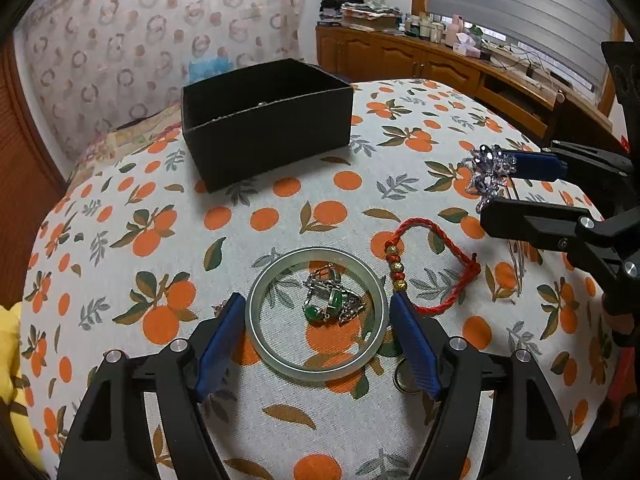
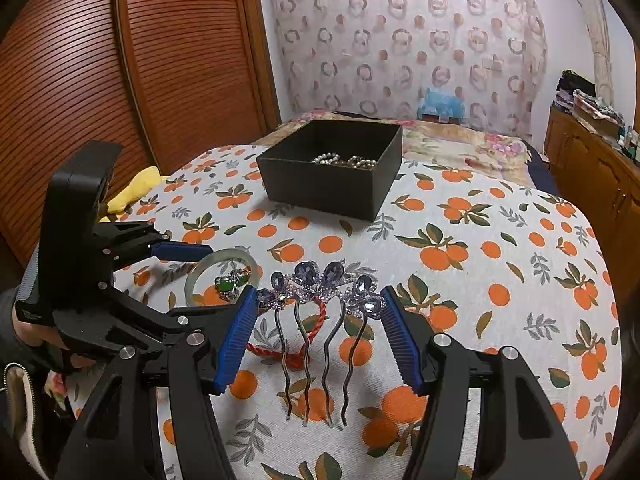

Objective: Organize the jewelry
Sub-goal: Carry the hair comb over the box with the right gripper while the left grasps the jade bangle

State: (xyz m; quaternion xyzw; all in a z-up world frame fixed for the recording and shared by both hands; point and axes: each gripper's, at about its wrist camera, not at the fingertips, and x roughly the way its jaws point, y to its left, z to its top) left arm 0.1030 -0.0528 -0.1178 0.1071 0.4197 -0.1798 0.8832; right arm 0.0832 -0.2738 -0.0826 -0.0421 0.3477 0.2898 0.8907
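An orange-print tablecloth [image 2: 460,320], a yellow cloth [image 2: 136,190], and wooden cabinets [image 1: 400,56].

You see: bangle [image 1: 317,368] glossy, smooth, translucent | hair comb [image 2: 316,320] shiny metal, faceted stones | box [image 2: 332,184] matt black card | tablecloth [image 2: 460,300] woven cloth | cord bracelet [image 1: 436,268] braided red.

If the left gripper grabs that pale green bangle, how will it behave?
The bangle looks like rigid, glossy stone, so it probably won't flex and may slip on the pads. Set on edge, it could roll. The green-stone pieces inside it will likely stay behind.
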